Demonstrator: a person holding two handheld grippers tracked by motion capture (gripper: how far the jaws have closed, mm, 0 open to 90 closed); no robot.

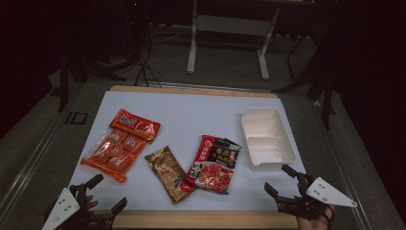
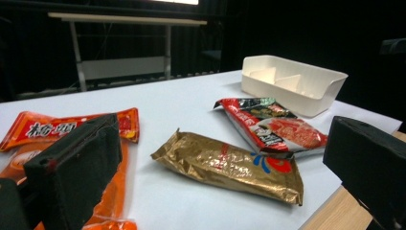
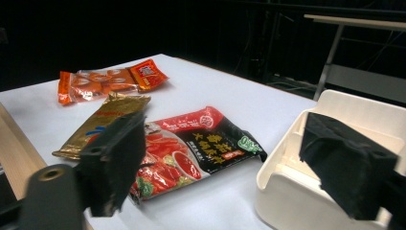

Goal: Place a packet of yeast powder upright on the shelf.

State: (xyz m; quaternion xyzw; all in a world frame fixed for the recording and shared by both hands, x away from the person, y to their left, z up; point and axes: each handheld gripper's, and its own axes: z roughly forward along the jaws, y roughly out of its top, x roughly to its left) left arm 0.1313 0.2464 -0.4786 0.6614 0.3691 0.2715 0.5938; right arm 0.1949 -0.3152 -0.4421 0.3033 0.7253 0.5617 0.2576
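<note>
— Covering most of the wooden bench, a white table sheet (image 1: 191, 110) carries what?

— A white divided tray (image 1: 266, 139) far right, an orange snack bag (image 1: 119, 143) left, a red-black packet (image 1: 214, 164) overlapping a gold packet (image 1: 170, 173) at centre.

— And the claws?

— Left gripper (image 1: 100, 194) and right gripper (image 1: 281, 181) hover at the near edge, jaws spread apart, holding nothing.
</note>
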